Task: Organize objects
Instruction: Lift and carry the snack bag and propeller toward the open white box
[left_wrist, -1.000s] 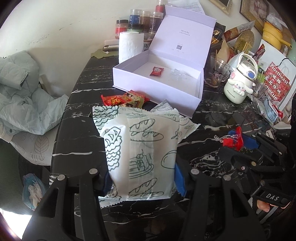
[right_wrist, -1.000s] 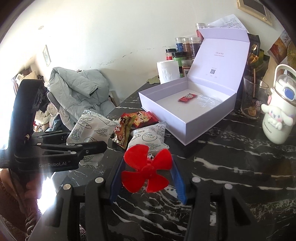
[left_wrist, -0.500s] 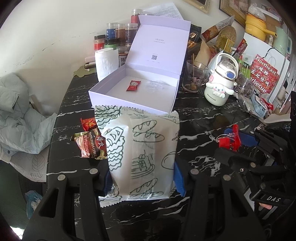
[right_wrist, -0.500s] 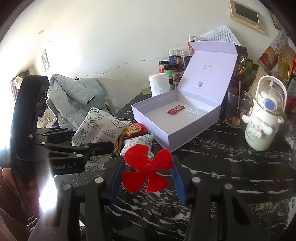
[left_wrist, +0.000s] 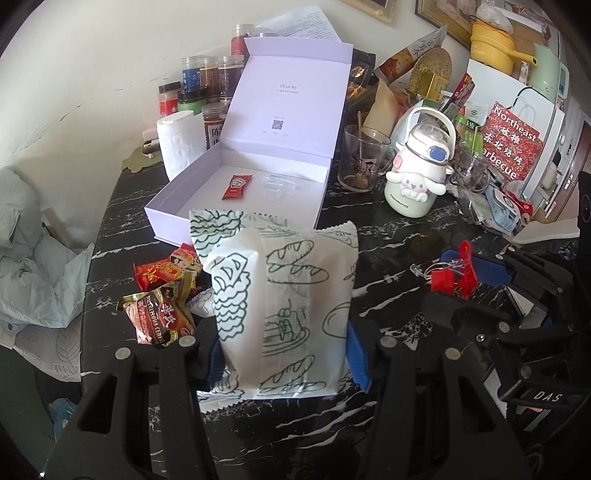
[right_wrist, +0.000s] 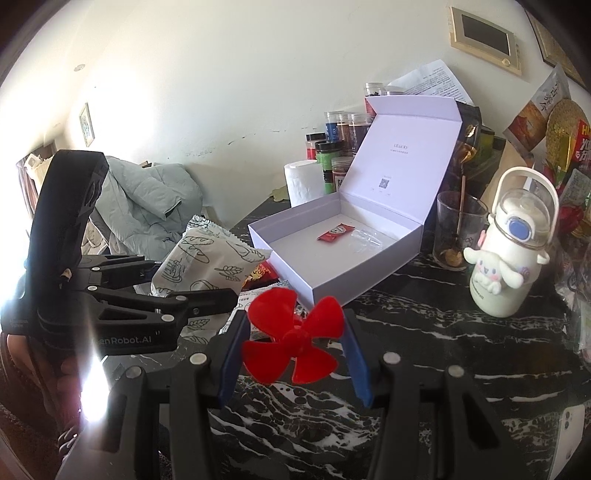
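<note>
The left claw (left_wrist: 282, 343) is clamped on a white bread packet (left_wrist: 280, 306) printed with green drawings, which is held above the black marble table (left_wrist: 388, 236), and the right claw (right_wrist: 293, 350) is clamped on a red plastic propeller (right_wrist: 291, 339). Just beyond the packet, red snack wrappers (left_wrist: 166, 288) are seen lying on the table near its left edge. Further back, an open white box (left_wrist: 236, 195) is placed toward the far edge, with a small red sachet (left_wrist: 237, 186) inside it, and a white character bottle (left_wrist: 417, 173) is standing to its right.
</note>
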